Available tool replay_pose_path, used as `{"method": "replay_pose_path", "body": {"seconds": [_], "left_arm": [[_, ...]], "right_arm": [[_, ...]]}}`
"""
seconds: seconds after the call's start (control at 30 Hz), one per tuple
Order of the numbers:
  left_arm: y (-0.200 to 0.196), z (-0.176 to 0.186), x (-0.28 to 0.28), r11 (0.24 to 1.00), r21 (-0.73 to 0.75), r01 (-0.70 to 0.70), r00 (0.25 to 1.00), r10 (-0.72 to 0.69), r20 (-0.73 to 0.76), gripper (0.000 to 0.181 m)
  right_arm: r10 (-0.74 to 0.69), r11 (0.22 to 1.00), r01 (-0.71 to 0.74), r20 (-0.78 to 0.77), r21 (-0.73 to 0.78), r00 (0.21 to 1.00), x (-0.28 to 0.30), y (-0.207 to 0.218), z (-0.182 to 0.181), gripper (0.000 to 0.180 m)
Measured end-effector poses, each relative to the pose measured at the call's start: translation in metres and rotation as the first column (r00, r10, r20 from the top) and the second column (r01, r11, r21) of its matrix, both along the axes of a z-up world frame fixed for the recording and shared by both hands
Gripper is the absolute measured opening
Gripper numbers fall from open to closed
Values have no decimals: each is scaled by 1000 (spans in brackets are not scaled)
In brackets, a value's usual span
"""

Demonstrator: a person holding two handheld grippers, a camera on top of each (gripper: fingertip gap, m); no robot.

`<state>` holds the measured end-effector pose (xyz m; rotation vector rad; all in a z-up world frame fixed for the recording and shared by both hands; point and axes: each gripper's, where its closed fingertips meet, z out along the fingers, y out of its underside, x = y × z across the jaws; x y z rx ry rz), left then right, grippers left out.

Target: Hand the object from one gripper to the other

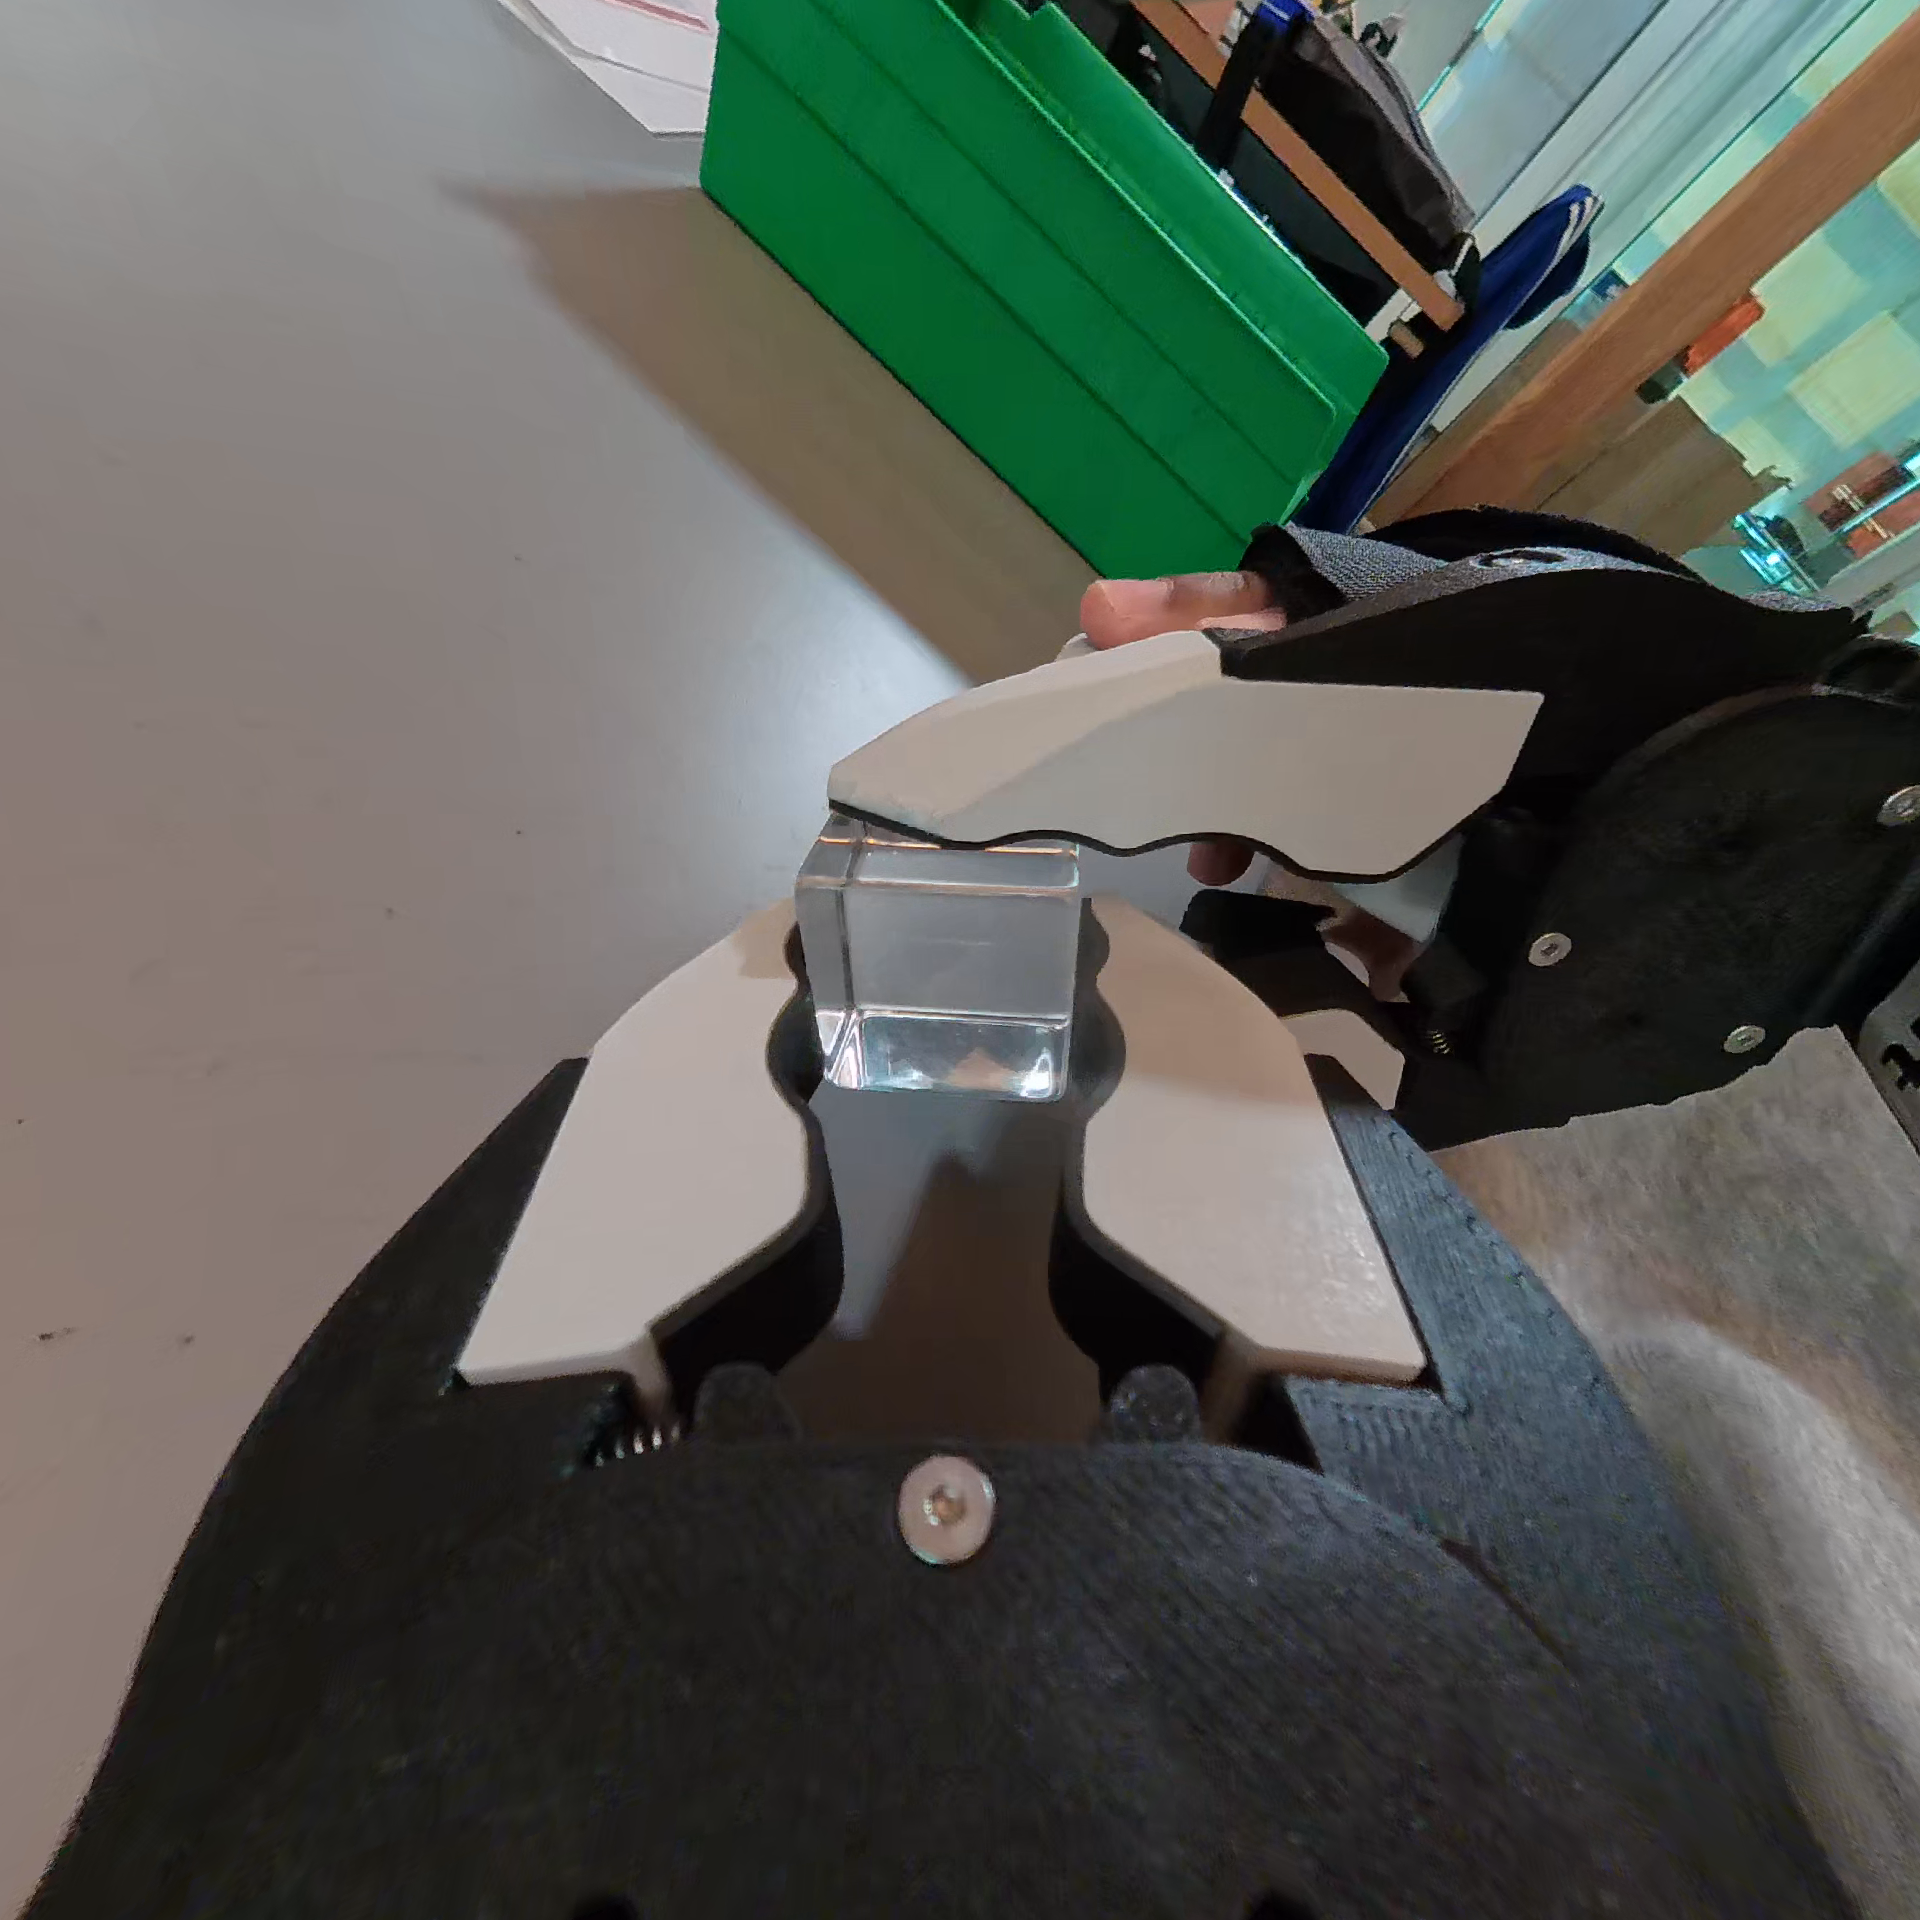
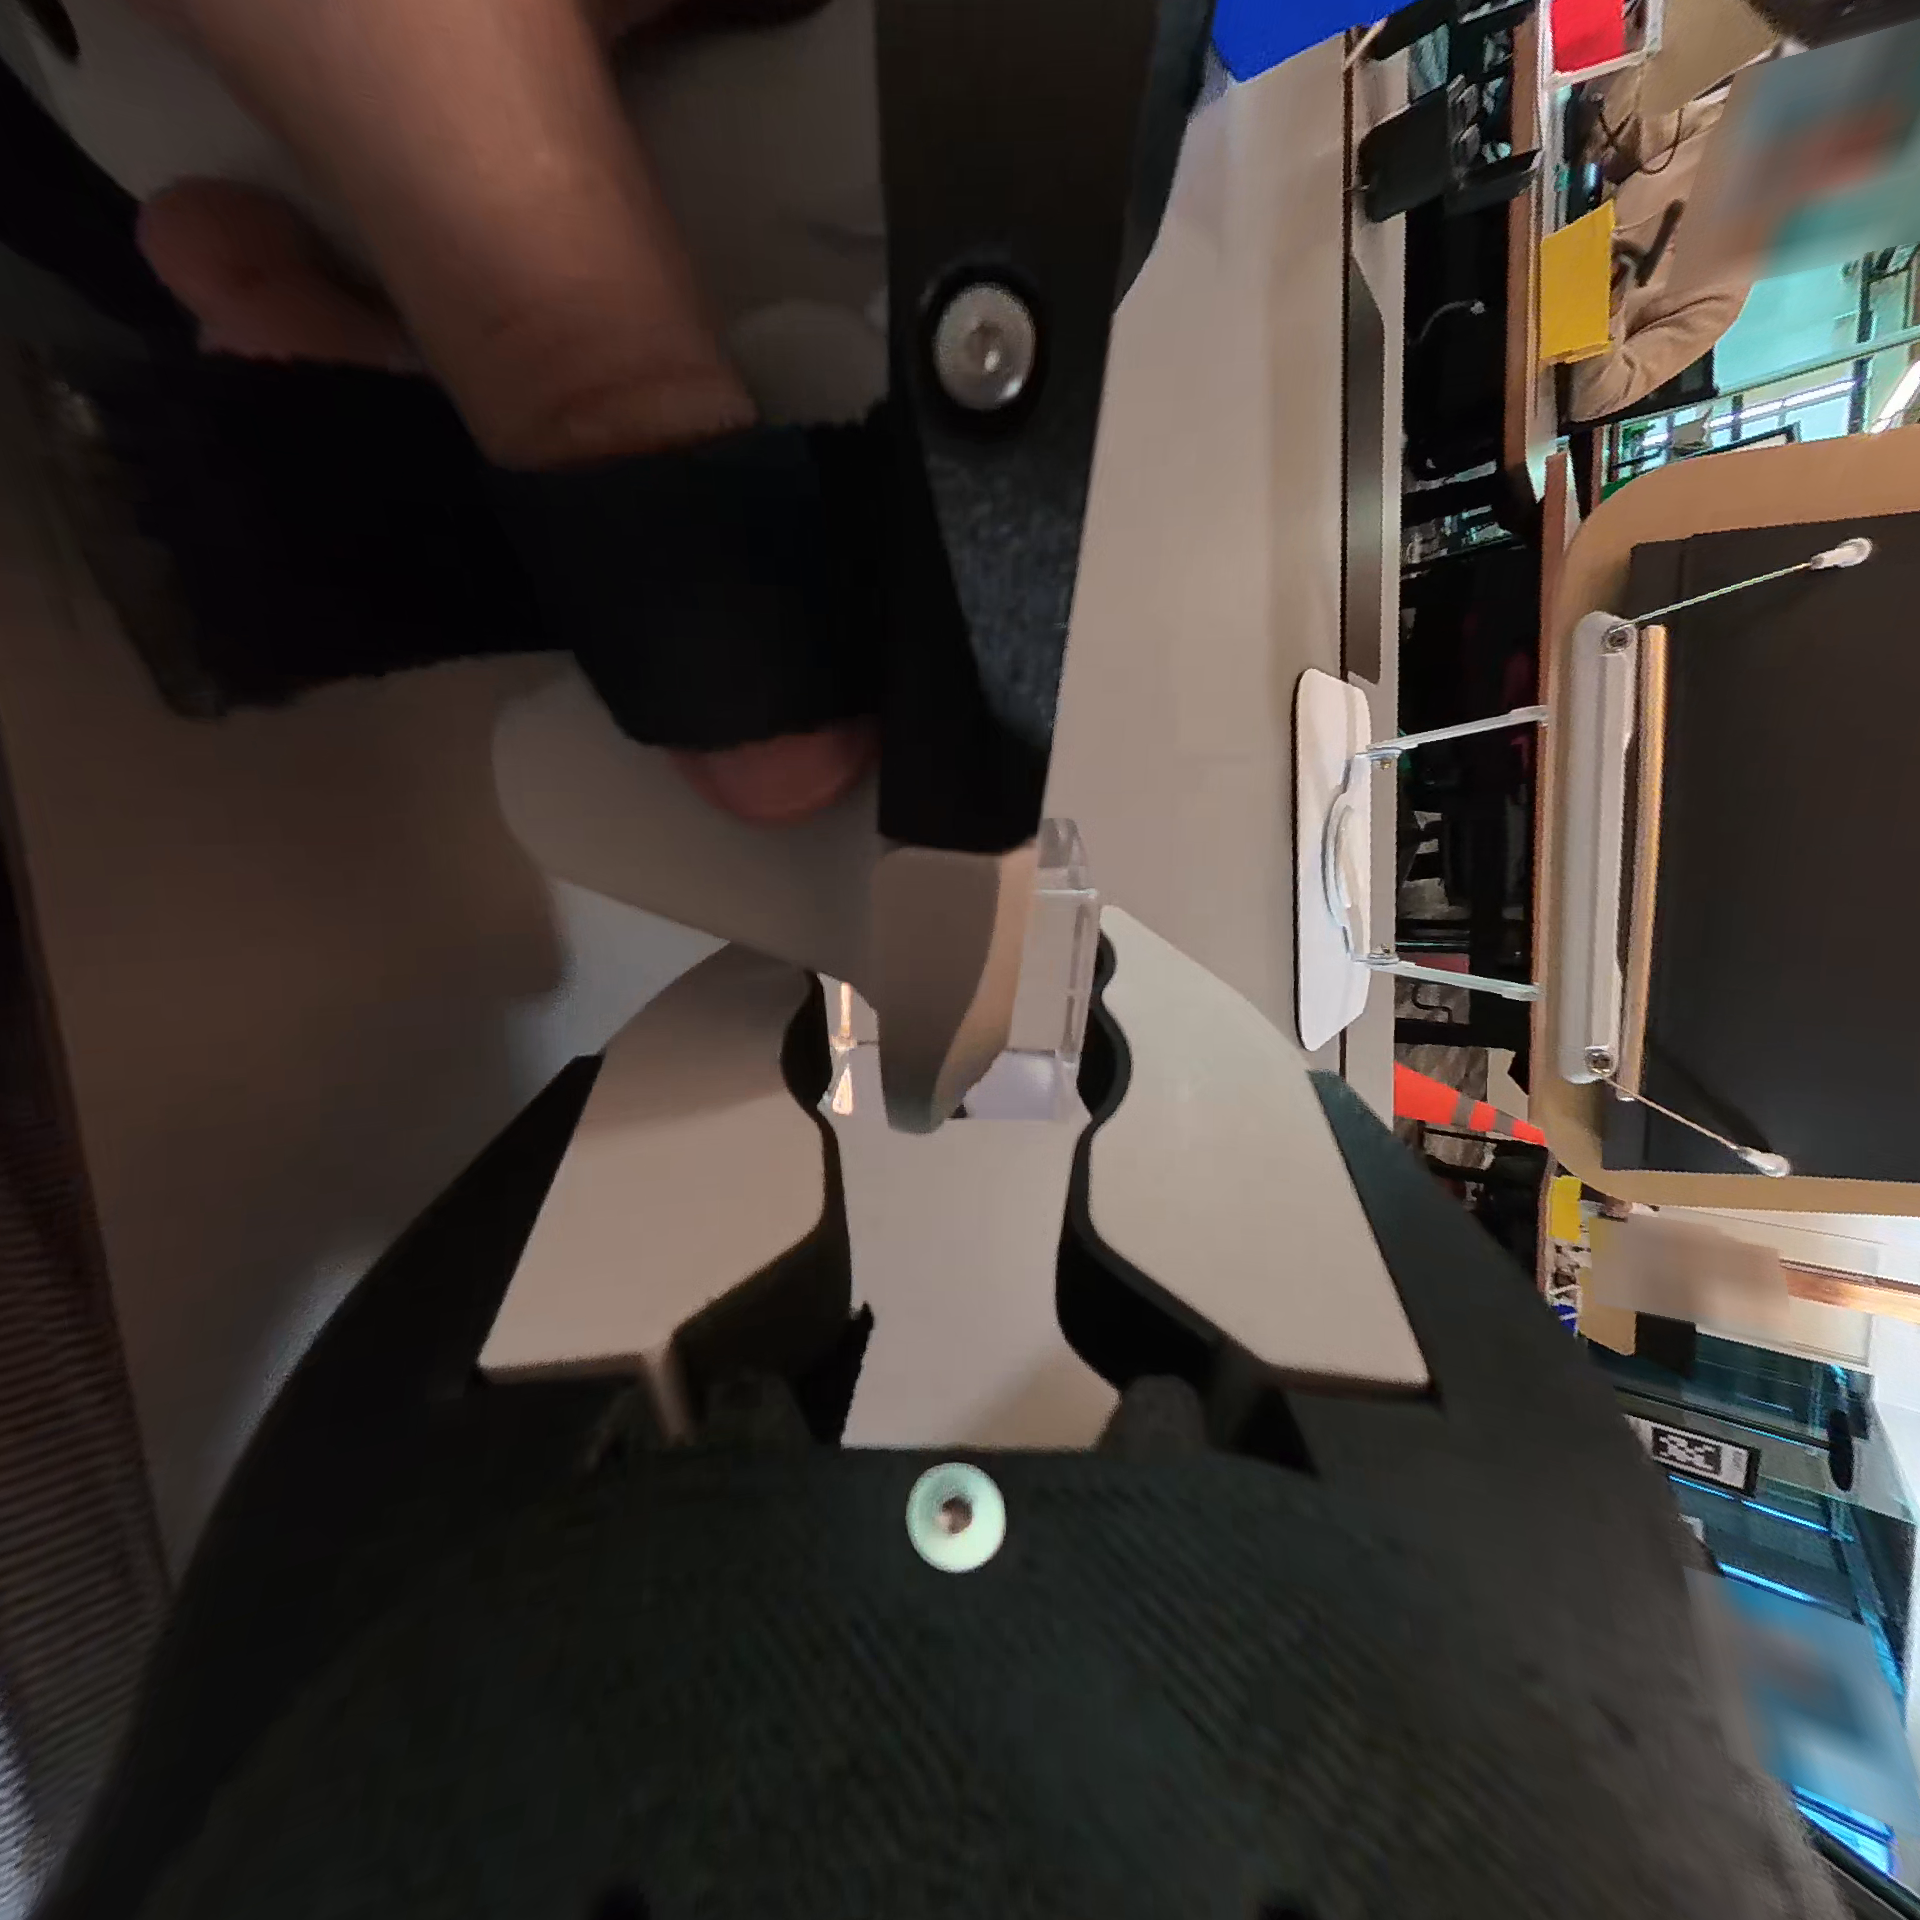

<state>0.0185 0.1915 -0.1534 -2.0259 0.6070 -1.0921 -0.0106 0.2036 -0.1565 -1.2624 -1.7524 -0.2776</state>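
Left wrist view: both claws pinch cube [image 1: 940,982].

Left wrist view looking forward along its own fingers, tilted over the bench [image 1: 312,520], right wrist view rolled sideways, both very close, sharing the clear block [image 1: 945,977] [image 2: 1049,997]

Clear acrylic cube [image 1: 940,987], glossy, held aloft between both tongs
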Motion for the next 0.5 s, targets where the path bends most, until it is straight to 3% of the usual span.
{"method": "replay_pose_path", "body": {"seconds": [0.17,0.3,0.5], "left_arm": [[4,10,-4,1000,-18,-6,996,8,88,46],[10,22,-14,997,-75,-1,971,19,239,46],[4,45,-13,963,-213,163,818,-11,574,45]], "right_arm": [[38,999,-37,-94,9,995,-1,5,13,61],[81,986,-113,-247,-119,966,2,9,20,83],[247,847,-467,-589,-255,769,1,-10,46,88]]}}
